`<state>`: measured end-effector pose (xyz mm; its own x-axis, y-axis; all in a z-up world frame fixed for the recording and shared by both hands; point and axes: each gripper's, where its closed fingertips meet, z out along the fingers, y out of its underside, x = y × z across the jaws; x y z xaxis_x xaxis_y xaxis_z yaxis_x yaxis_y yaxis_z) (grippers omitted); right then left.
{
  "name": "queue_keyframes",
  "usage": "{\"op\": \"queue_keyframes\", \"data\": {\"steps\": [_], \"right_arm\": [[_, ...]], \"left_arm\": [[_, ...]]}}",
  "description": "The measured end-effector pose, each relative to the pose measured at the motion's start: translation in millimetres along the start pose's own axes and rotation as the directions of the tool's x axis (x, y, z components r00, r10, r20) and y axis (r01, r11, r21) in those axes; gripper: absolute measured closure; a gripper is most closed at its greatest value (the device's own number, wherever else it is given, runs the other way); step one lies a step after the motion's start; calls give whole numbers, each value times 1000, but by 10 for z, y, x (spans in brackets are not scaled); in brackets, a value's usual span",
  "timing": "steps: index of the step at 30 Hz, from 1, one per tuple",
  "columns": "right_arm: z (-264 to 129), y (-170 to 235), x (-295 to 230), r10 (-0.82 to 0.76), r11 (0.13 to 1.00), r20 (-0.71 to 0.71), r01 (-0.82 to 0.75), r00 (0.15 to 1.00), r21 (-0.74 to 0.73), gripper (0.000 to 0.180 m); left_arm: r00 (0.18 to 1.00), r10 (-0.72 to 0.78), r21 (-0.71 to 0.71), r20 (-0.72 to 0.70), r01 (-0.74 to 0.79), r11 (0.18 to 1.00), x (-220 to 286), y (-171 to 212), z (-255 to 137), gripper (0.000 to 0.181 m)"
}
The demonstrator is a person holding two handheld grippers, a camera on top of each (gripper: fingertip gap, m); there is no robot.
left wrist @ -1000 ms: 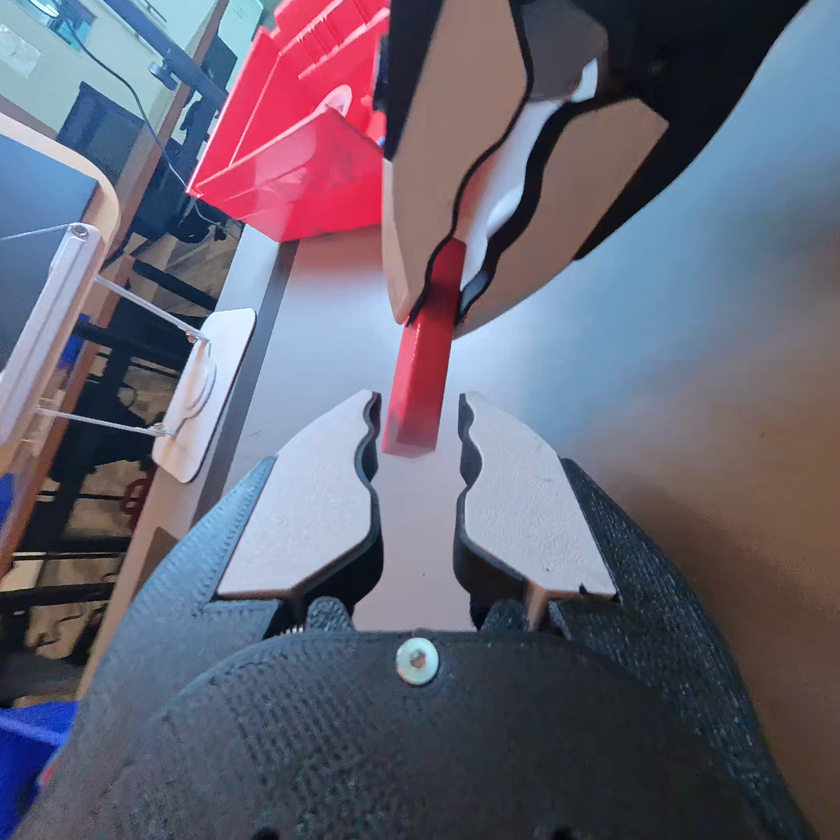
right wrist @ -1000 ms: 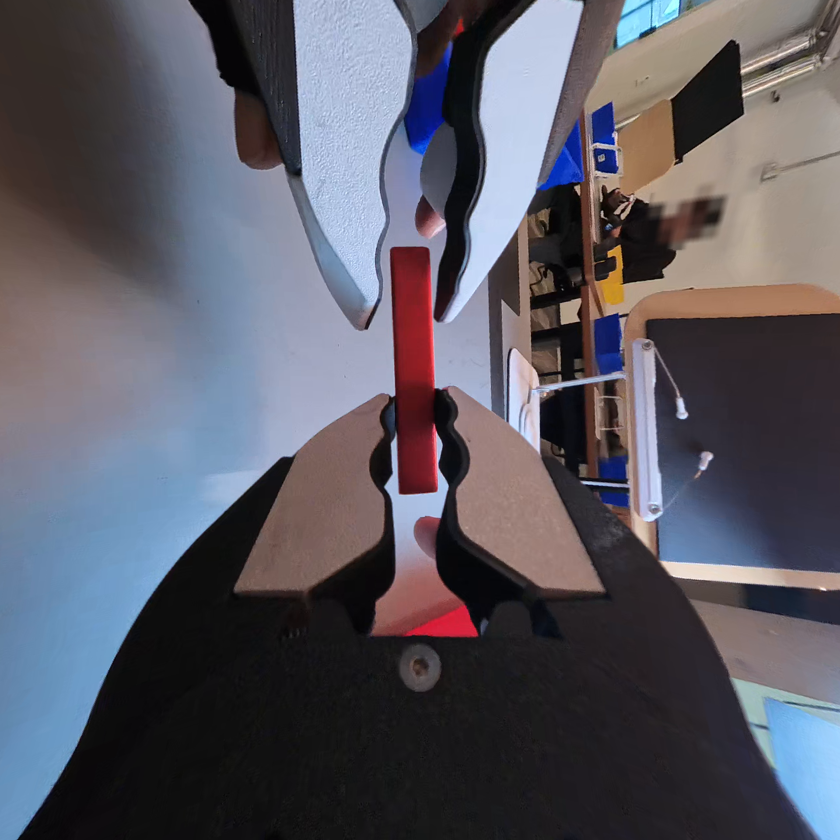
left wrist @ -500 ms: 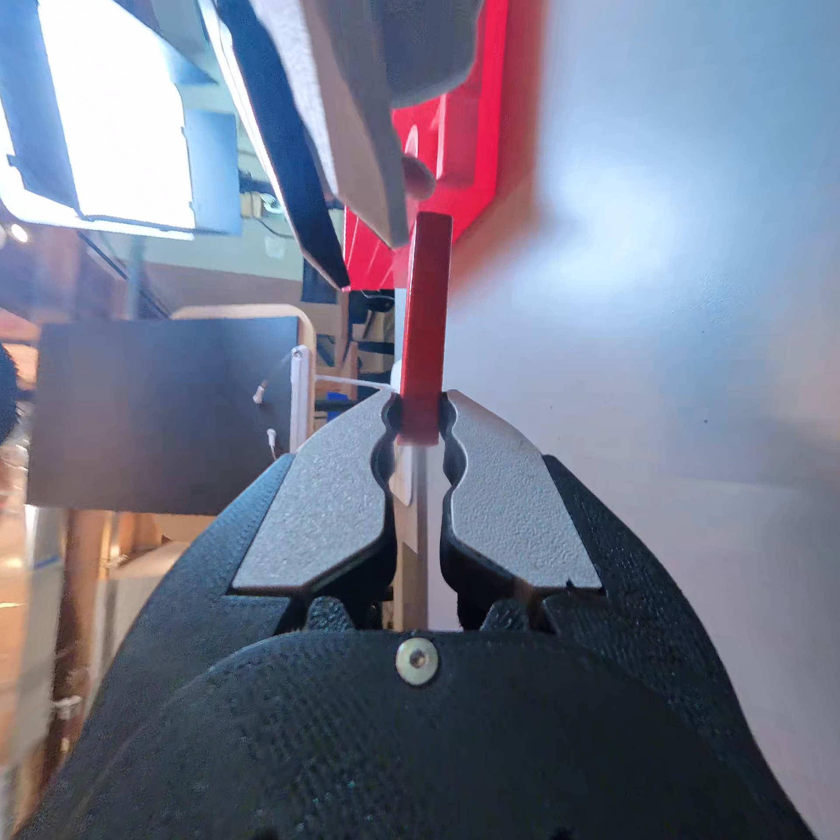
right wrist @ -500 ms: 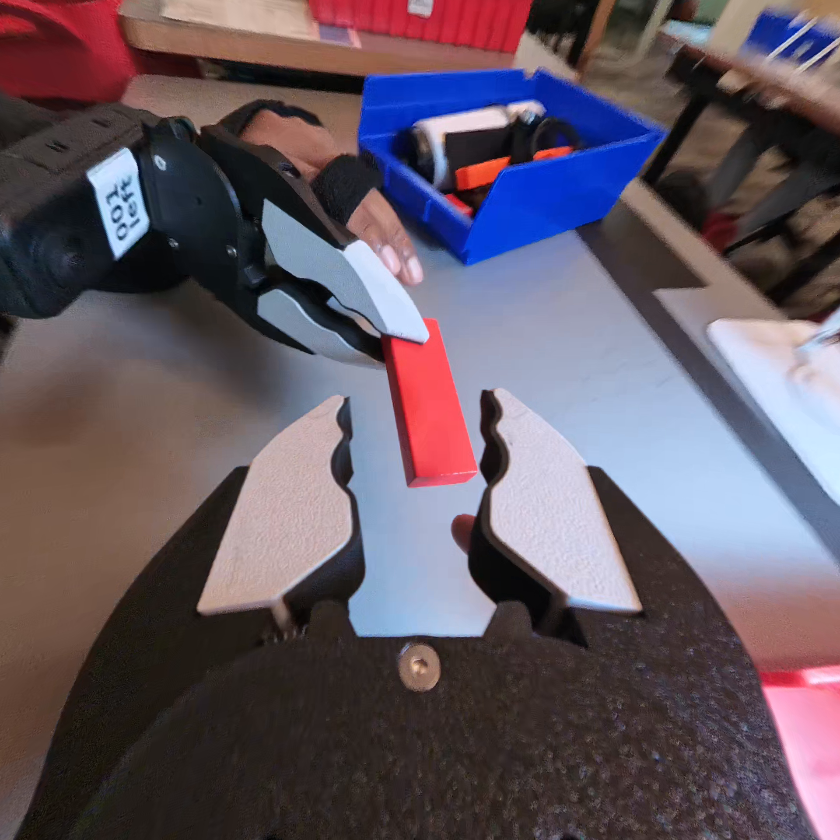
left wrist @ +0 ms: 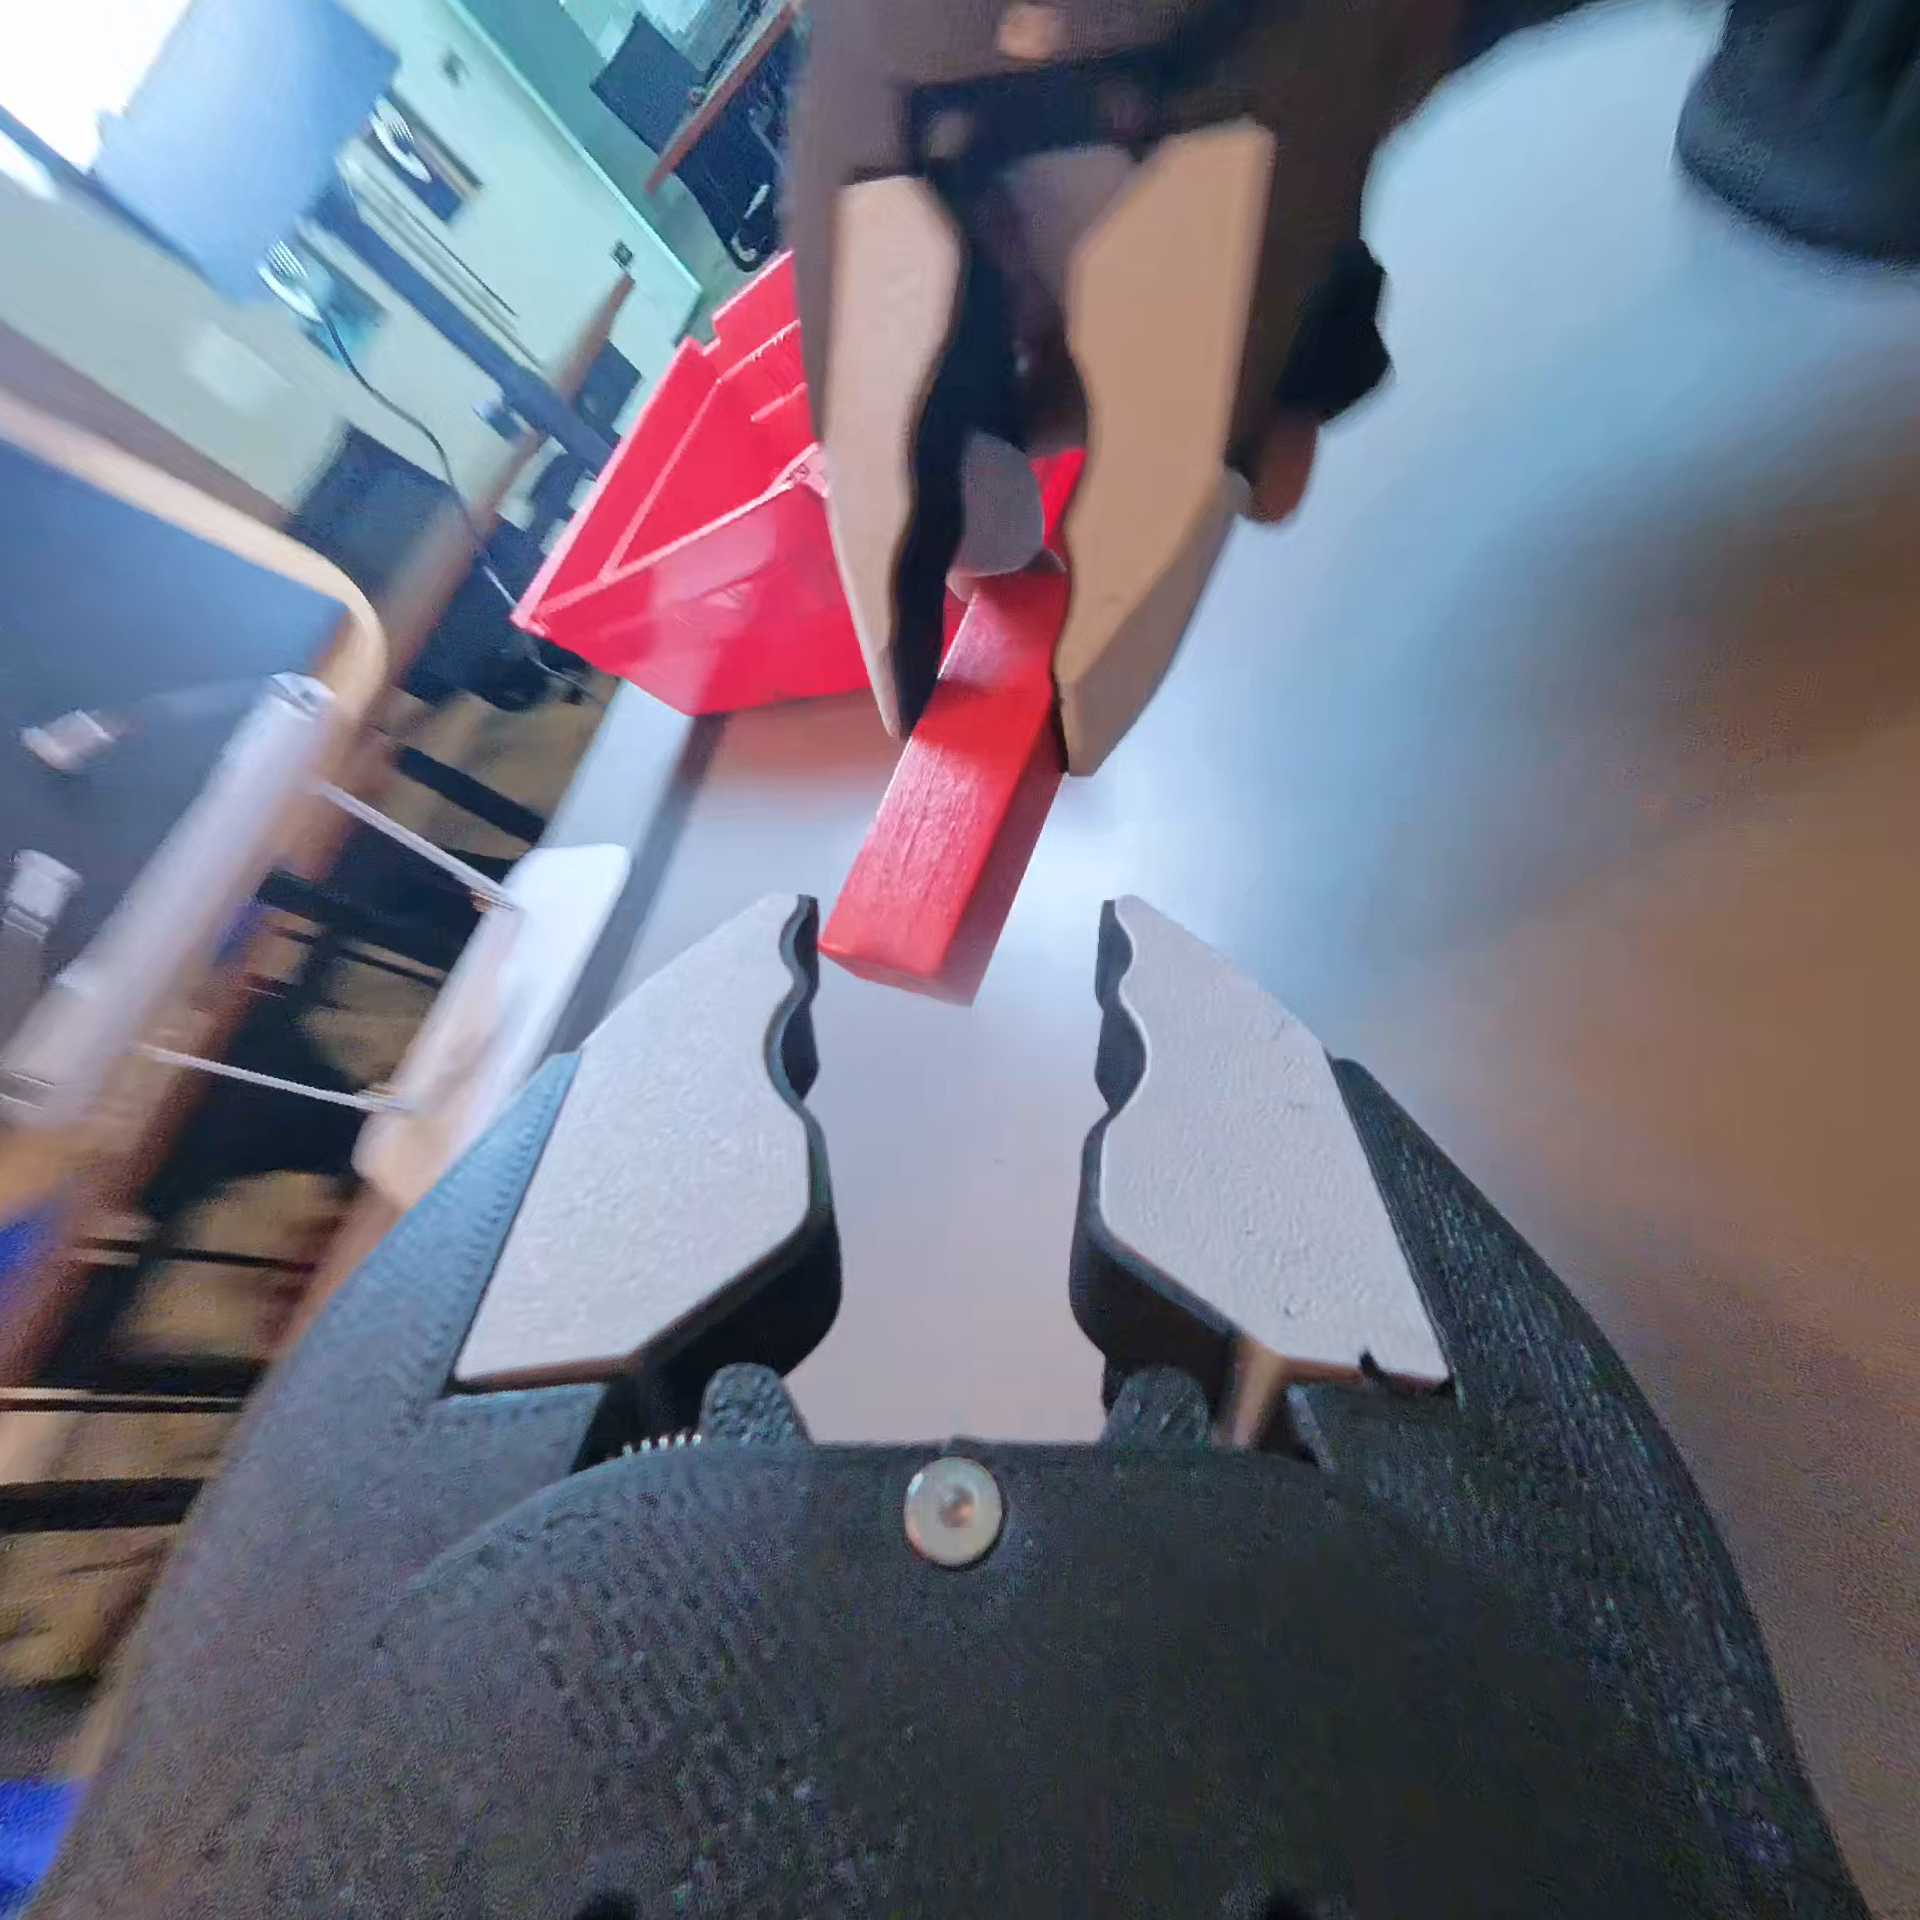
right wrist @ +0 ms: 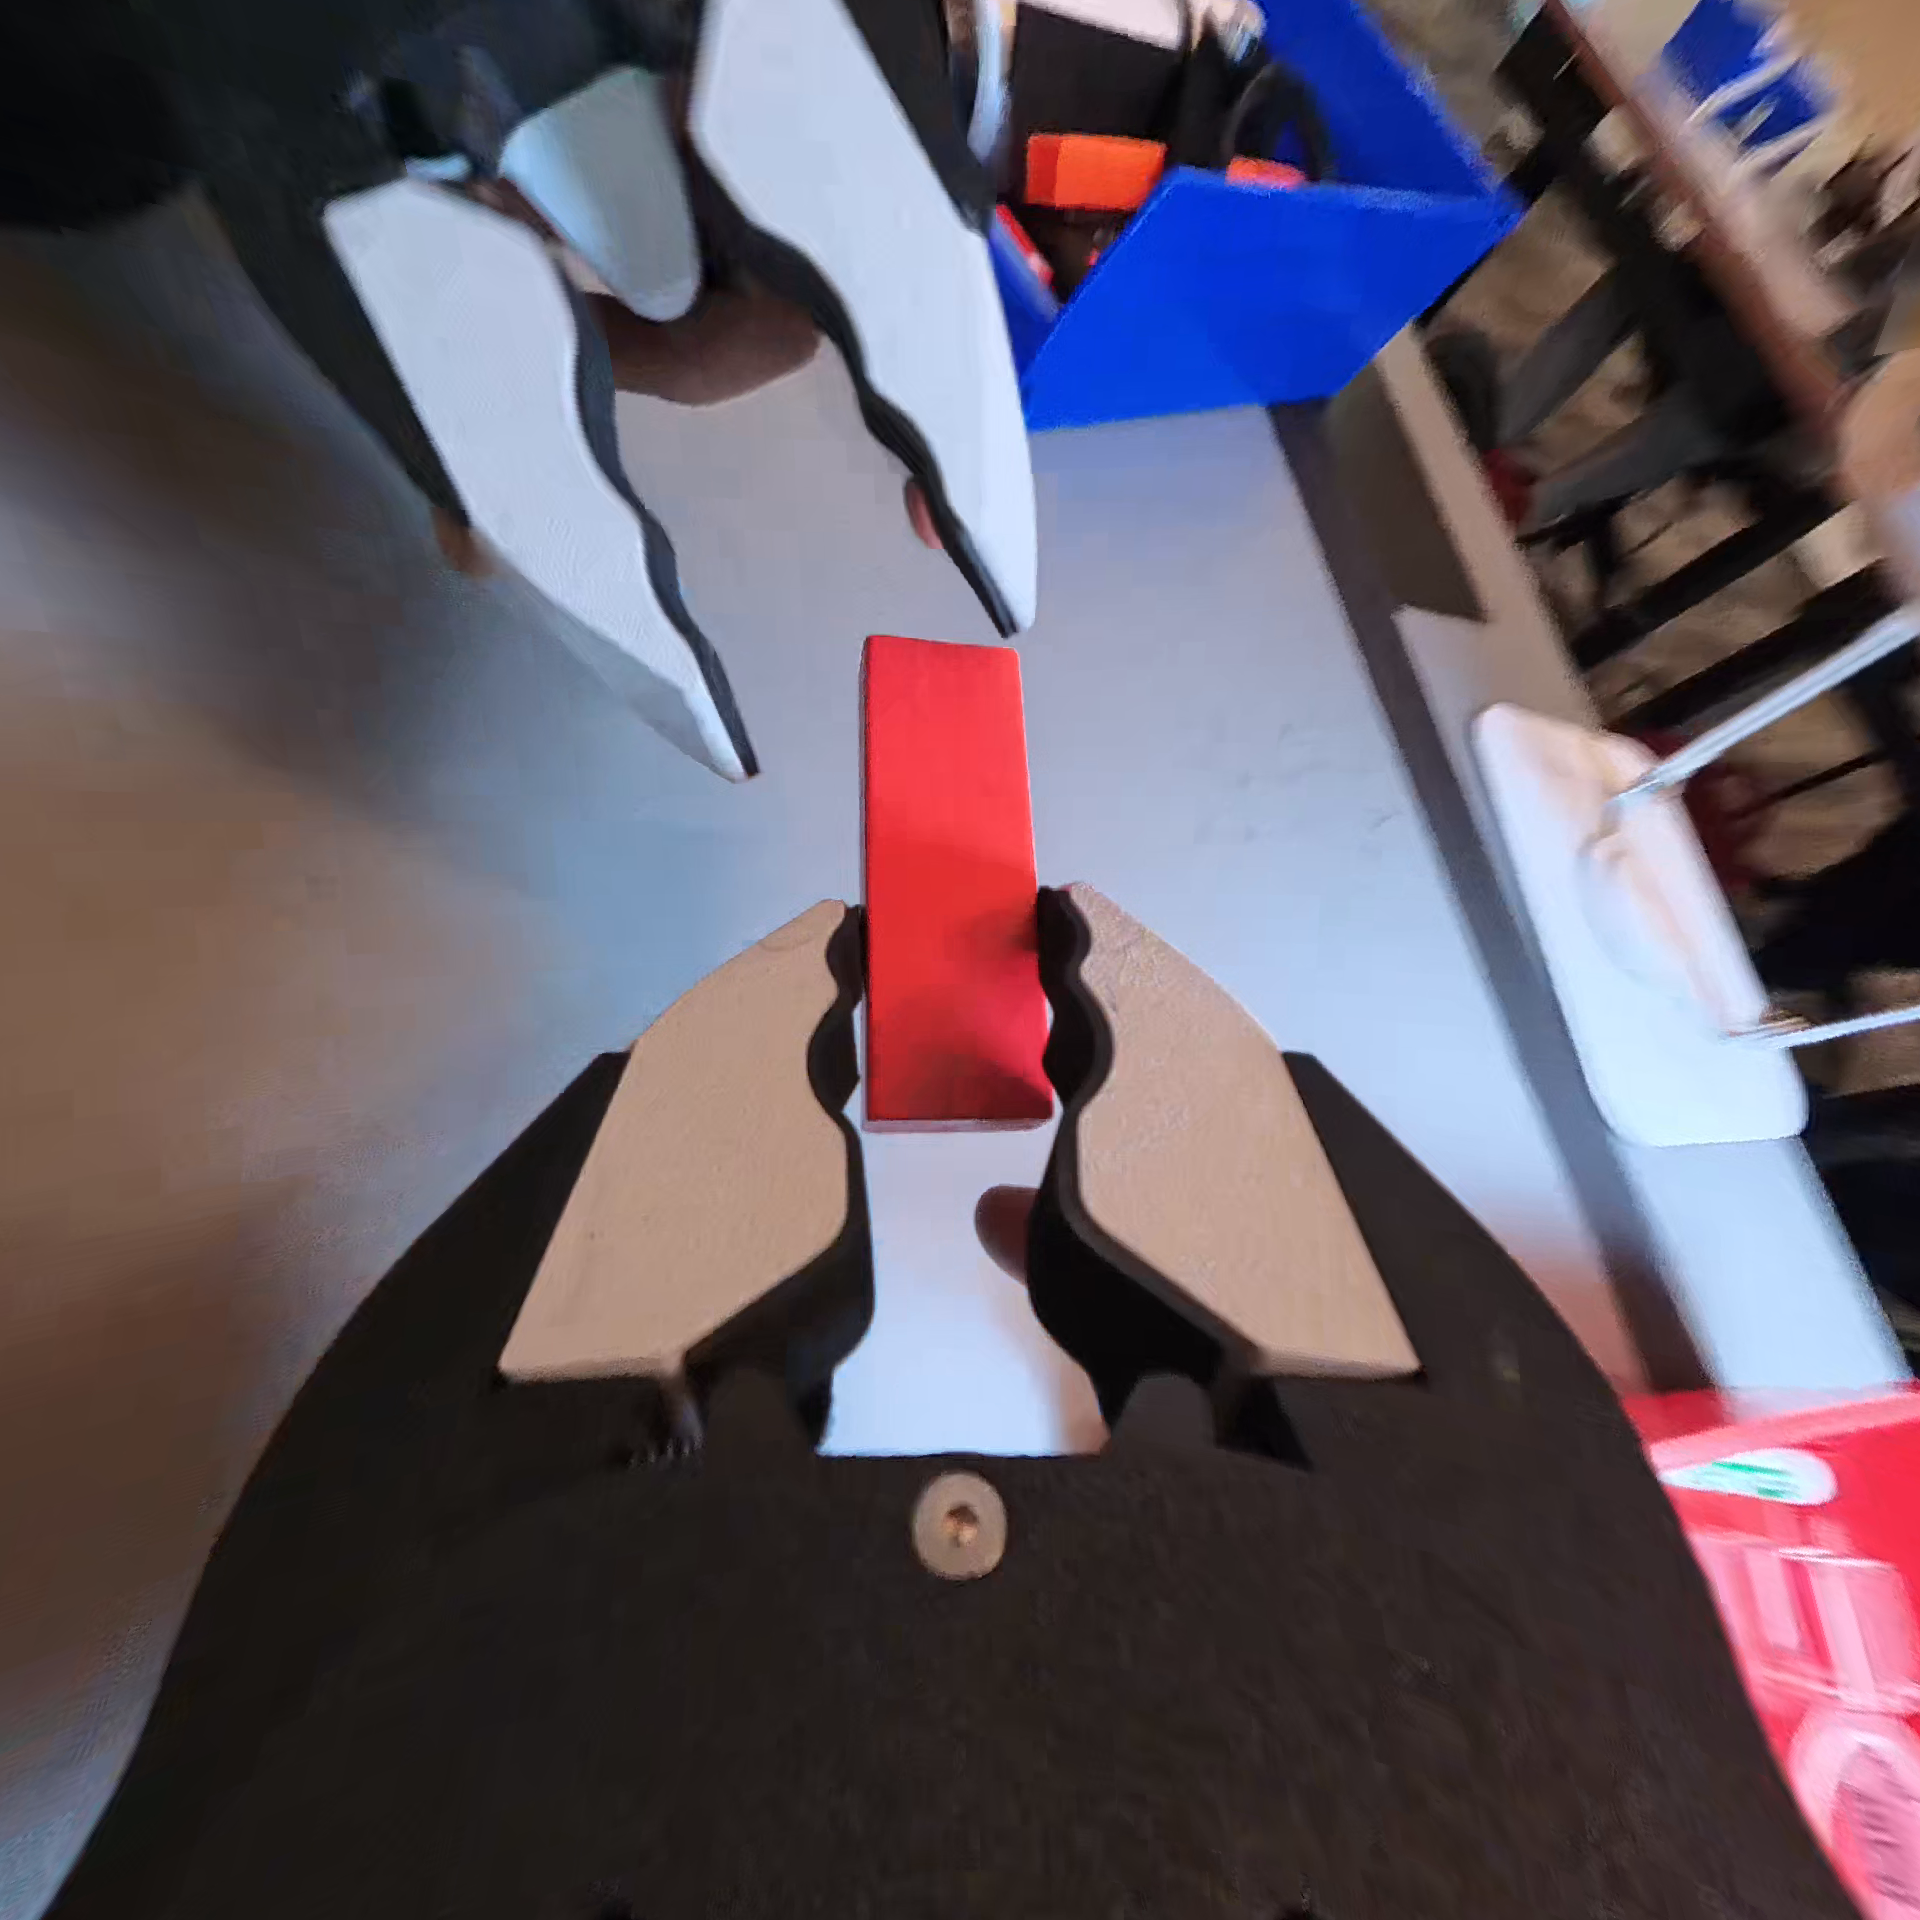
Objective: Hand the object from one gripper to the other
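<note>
A green-and-white label on the red bin (right wrist: pixel 1808 1621) is too blurred to read. The right gripper (right wrist: pixel 951 914) clenches the near half of the red block (right wrist: pixel 945 831), held above the grey table (right wrist: pixel 1195 727). The left gripper (left wrist: pixel 951 935) gapes released, the block's free end just short of its tips.

— What finish am I seeing on my left tool (left wrist: pixel 951 940)?

— Its fingers (left wrist: pixel 665 1153) wear matt, grainy pale plates on a rough, layered black plastic body, with one shiny metal screw (left wrist: pixel 953 1509) behind them.

— And the red block (right wrist: pixel 951 883) my right tool (right wrist: pixel 948 914) pinches?

— Smooth, painted, with faint wood grain and a soft sheen. The bench (right wrist: pixel 1174 727) beneath it looks smooth, matt grey. Ahead of the right tool, the blue bin (right wrist: pixel 1247 291) is glossy plastic.
</note>
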<state>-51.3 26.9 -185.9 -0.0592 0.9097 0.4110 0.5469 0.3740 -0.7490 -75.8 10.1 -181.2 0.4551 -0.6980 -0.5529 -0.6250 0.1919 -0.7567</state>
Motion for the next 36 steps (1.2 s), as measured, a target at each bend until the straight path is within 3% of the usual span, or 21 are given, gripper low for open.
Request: {"op": "queue_keyframes", "data": {"steps": [2, 6, 10, 14, 17, 18, 21, 23, 26, 30, 34, 36], "right_arm": [[12, -63, 28, -146, 989, -91, 147, 985, 1, 147], [115, -60, 21, -454, 891, -205, 438, 867, -119, 147], [252, -79, -92, -585, 811, -203, 566, 785, -145, 147], [302, -96, -127, -613, 790, -211, 594, 762, -151, 147], [264, -130, -60, -491, 871, -239, 481, 838, -102, 147], [236, -156, -39, -405, 913, -233, 403, 884, -60, 146], [140, -217, -26, -59, 994, -90, 68, 994, 89, 123], [84, -218, 6, 135, 979, 18, -136, 991, 155, 117], [68, -155, 29, 356, 907, 178, -385, 917, 173, 116], [106, -151, -54, 444, 840, 326, -515, 835, 174, 126], [120, -200, -47, 416, 842, 306, -490, 856, 226, 159], [102, -221, -48, 385, 853, 294, -459, 875, 249, 162]], "left_arm": [[984, -162, 28, -68, 165, 986, -37, 29, -28, 126], [969, -223, -42, -109, 220, 975, -28, 219, -5, 121], [990, -119, -117, -79, 110, 987, 10, 375, 51, 121], [998, -2, -161, -55, -7, 987, 17, 441, 55, 143], [998, 50, -132, -26, -53, 990, -49, 348, 17, 144], [997, 78, -127, -2, -78, 989, -81, 317, 5, 145], [977, 198, -139, 82, -186, 973, -163, 281, -20, 145], [953, 273, -148, 132, -253, 956, -200, 249, -23, 145], [904, 375, -157, 205, -348, 924, -246, 170, -41, 145], [863, 435, -163, 256, -405, 900, -284, 93, -74, 145], [869, 426, -154, 251, -399, 904, -277, 85, -76, 145], [885, 399, -140, 242, -375, 916, -272, 90, -74, 146]]}}
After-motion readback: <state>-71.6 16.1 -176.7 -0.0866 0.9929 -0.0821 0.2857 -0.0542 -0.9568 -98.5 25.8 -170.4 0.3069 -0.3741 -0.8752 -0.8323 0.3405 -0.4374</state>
